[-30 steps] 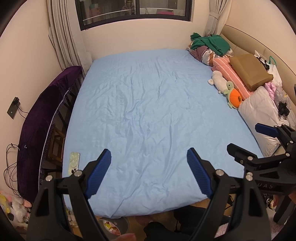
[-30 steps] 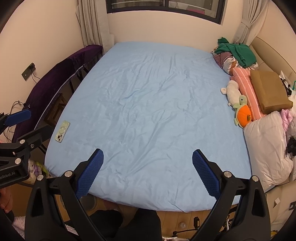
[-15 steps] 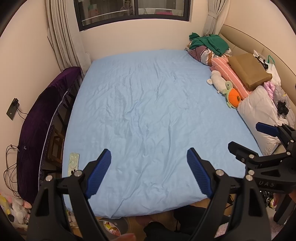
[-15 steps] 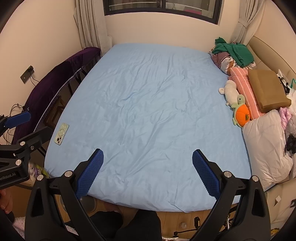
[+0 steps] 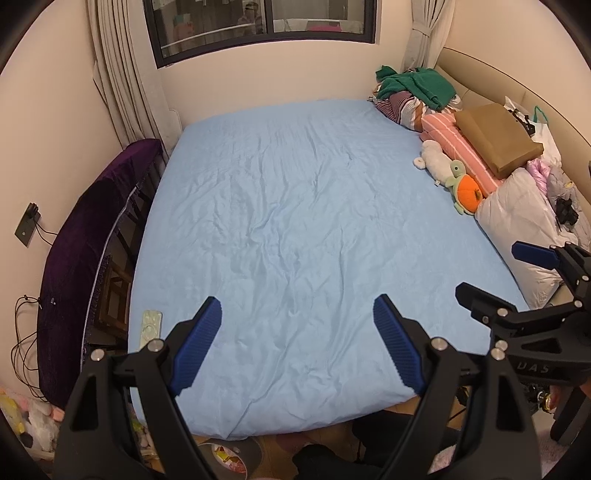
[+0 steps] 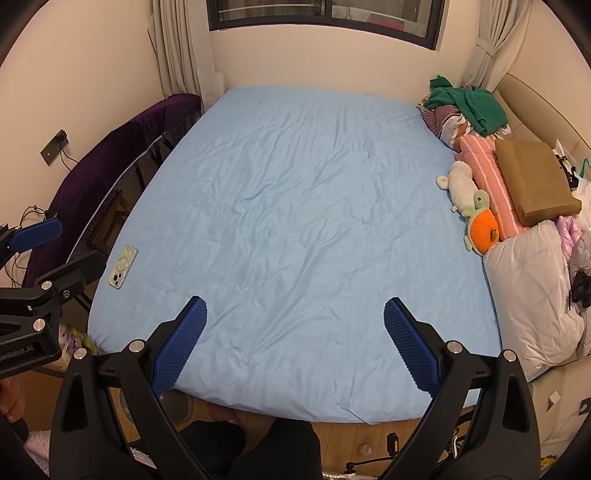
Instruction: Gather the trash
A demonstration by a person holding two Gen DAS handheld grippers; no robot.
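- Hovering over the foot of the bed (image 5: 295, 229): left gripper (image 5: 297, 332) with fingers spread wide and holding nothing, right gripper (image 6: 295, 325) likewise spread wide and holding nothing.
- Seeing no plain trash on the blue sheet; fitting equally a sheet already cleared of litter and a sweep only now searching for some, so naming no step beyond looking over the bed.
- Noting the one loose thing on the sheet: a phone (image 6: 122, 266) in a pale green case, lying flat near the left edge, just ahead of the left gripper's far finger; judging it no trash.
- Glimpsing a round bin-like container (image 5: 231, 452) with colourful wrappers inside on the floor below the mattress edge, partly hidden behind the left gripper; possibly the place for trash, though not telling for sure.
- Judging any coming move as needing a target found before lowering or squeezing either gripper.
- Lining the right side: plush turtle (image 6: 482, 225), white plush (image 6: 460, 184), striped pink pillow (image 6: 487, 177), brown paper bag (image 6: 533, 181), grey-white pillow (image 6: 528, 291), heaped green clothes (image 6: 469, 101).
- Standing along the left wall: a purple-covered rack (image 5: 92, 236); window (image 5: 258, 22) and curtains at the far end; wooden floor below.
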